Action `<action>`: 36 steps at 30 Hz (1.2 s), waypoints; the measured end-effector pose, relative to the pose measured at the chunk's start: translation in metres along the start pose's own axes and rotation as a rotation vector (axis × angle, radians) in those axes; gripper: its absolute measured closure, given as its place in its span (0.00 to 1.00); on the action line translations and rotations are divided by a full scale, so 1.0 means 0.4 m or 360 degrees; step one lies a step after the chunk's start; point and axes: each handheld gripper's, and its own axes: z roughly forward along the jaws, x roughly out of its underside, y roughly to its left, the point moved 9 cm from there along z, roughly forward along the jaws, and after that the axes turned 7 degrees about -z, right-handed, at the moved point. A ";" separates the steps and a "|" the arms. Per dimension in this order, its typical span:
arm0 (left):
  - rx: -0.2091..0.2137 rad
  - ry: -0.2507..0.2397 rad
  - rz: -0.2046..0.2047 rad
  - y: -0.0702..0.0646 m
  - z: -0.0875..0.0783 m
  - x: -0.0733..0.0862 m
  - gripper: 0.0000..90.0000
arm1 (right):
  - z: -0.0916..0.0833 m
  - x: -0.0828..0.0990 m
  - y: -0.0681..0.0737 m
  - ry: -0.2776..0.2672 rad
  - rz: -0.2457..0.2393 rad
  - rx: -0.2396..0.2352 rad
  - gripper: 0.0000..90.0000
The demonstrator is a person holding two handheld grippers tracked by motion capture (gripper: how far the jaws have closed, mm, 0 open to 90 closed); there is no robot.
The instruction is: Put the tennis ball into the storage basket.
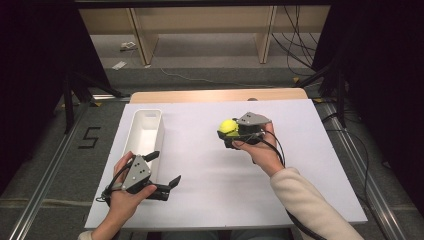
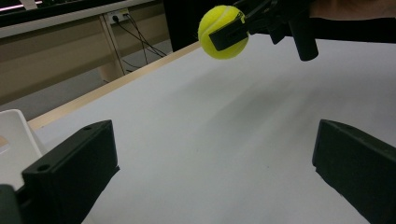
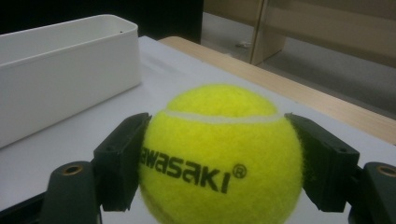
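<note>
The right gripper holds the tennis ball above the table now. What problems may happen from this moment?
1. The right gripper pinches the round tennis ball only at two sides, so it may slip out, drop on the white table and roll off an edge.
2. If the ball is meant for the white bin, that bin is narrow, so a careless release may miss it.
3. The open left gripper waits beside the bin and may knock it.

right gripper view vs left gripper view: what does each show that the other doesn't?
Right gripper view alone: black lettering on the tennis ball, the right gripper shut on its sides, and the white bin's long side wall. Left gripper view alone: the left gripper open over bare white table, and the ball held clear above that surface. Both: ball, white bin, table, wooden far edge.
</note>
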 end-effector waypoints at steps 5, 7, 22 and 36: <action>0.0001 -0.0003 -0.0005 -0.001 0.000 -0.001 0.00 | 0.004 -0.003 0.012 -0.0005 -0.0007 -0.0017 0.29; 0.0002 -0.0003 -0.0003 -0.001 -0.001 -0.001 0.00 | 0.003 -0.005 0.017 -0.0007 -0.0009 -0.0023 0.29; 0.0014 -0.0005 0.0005 -0.006 0.002 -0.003 0.00 | 0.012 -0.017 0.055 -0.0015 -0.0023 -0.0078 0.29; 0.0027 -0.0006 0.0007 -0.011 0.003 -0.004 0.00 | 0.020 -0.038 0.076 -0.0036 -0.0042 -0.0102 0.29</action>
